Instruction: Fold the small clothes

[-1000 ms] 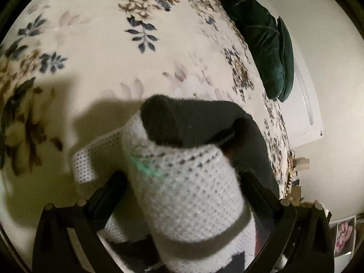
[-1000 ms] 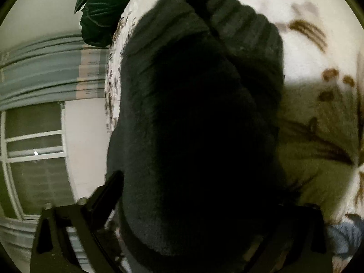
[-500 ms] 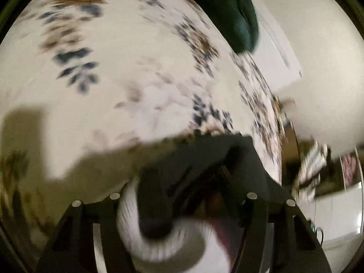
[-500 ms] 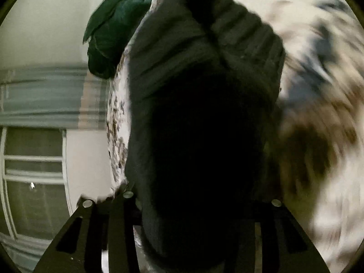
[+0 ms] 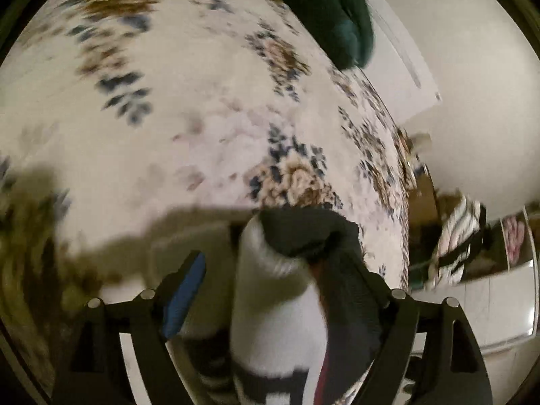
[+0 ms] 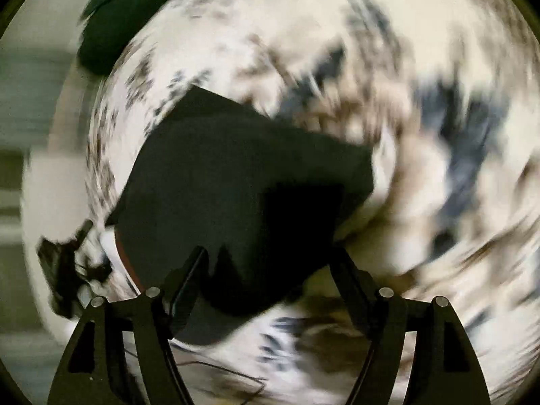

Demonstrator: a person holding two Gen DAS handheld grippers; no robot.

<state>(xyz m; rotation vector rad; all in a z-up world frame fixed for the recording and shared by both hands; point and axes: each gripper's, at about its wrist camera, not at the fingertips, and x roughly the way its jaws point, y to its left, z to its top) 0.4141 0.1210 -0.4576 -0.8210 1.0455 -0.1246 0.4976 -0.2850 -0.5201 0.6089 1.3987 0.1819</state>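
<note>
Dark sock (image 6: pixel 236 182) between spread right claw (image 6: pixel 270 263); floral bedspread (image 5: pixel 202 118) beyond.

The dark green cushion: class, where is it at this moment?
In the left wrist view the dark green cushion lies at the top, right of centre, on the far edge of the flowered bedspread, beside the pale wall.

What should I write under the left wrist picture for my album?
The left gripper is open around a black-and-white sock above a flowery bedspread.
</note>
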